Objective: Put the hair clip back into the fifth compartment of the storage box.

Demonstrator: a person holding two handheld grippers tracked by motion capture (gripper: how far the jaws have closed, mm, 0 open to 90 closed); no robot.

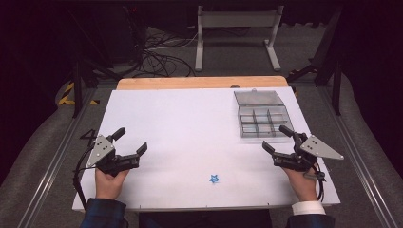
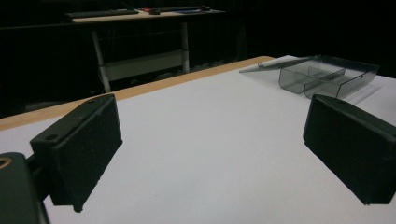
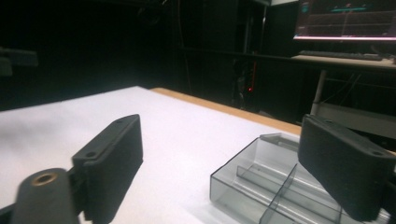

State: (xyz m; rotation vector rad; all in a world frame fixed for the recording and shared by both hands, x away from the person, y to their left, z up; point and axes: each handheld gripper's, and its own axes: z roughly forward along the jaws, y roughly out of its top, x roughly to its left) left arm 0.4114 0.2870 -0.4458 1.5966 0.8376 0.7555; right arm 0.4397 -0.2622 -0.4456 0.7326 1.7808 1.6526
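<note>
High view: looked down on a white counter (image 1: 190, 128) with a bare wooden strip along the far edge. Left gripper (image 1: 129, 141) held at the near left of the sheet, jaws spread wide with nothing between them. Right gripper (image 1: 277, 138) held at the near right, jaws likewise parted and empty, just beside the near edge of a clear compartment box (image 1: 263, 119). Box sat at the far right of the counter, lid (image 1: 258, 98) swung open and lying flat behind it, dividers visible inside. Small blue star (image 1: 215, 178) lay flat on the sheet near the front edge, between the two grippers and well apart from both, nearer the right one. Beyond the counter: grey floor, a tangle of black cables, a pale metal table frame (image 1: 237, 33), darkness on both sides.

Left gripper view: faced across the bare white surface toward the clear box (image 2: 322, 77) at the far right, black pads (image 2: 79, 149) wide apart. Another desk with a keyboard dimly seen in the dark room behind.

Right gripper view: showed box compartments (image 3: 275, 186) close below, pads open, a lit monitor (image 3: 345, 18) at upper right.
</note>
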